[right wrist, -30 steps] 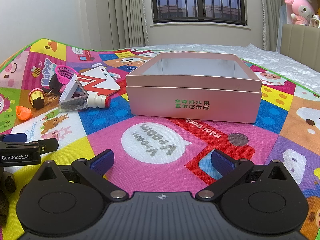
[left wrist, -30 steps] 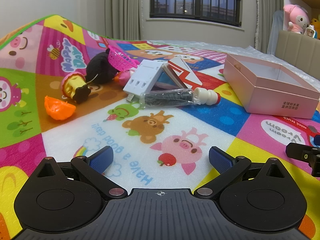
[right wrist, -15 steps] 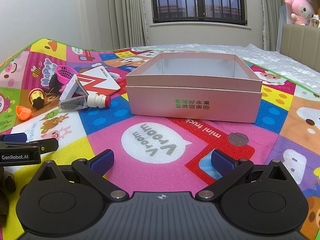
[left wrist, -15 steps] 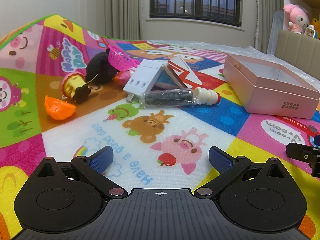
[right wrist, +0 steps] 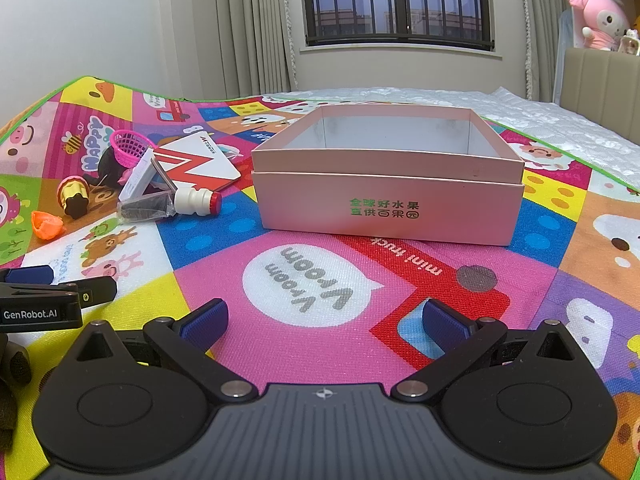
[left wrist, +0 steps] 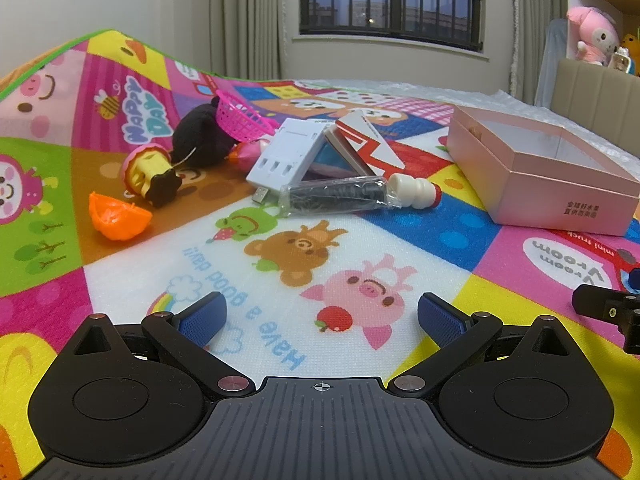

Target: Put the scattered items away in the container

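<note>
The colourful cartoon play mat reads "Vroom Vroom" and "mini truck" ahead of the right claw, and the black left claw beside it reads "GenRobot.AI".

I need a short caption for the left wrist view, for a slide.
Open left gripper facing scattered items, including a white hub and orange half-shell, beside the pink box.

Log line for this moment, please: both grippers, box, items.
left gripper: jaws open, empty, facing item pile | right gripper: jaws open, empty, facing pink box | box: no items visible inside | bagged black item, orange piece: on mat
</note>
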The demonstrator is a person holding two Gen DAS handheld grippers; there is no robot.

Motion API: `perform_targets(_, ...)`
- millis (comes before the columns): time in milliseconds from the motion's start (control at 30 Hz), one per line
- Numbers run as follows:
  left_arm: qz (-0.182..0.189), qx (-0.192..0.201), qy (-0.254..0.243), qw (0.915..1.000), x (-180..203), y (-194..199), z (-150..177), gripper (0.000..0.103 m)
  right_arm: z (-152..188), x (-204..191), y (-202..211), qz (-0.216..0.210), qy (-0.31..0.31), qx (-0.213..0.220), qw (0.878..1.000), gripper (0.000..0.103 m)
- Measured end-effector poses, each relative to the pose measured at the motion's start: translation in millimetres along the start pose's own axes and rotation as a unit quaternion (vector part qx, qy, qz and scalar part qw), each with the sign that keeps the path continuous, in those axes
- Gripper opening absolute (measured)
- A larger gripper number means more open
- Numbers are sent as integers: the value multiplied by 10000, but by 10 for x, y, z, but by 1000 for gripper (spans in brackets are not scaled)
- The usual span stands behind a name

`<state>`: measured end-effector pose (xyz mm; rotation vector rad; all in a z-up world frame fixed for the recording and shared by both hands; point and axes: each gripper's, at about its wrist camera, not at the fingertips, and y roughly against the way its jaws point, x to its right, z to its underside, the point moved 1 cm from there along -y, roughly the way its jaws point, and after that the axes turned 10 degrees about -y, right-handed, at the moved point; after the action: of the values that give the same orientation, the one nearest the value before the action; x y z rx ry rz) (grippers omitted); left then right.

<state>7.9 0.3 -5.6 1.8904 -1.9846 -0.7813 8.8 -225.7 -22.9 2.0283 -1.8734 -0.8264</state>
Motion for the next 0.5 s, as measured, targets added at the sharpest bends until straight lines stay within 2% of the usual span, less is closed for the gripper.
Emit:
perform_targets(233,-59,-45,-75,9999,27,-14,-7,103,4,-1,-6,8,5,-16,10000,103)
perform_targets(500,-41,-157,-91,9998,18,-31,-17,103,14,-45,-77,187,371,-342,9986,103)
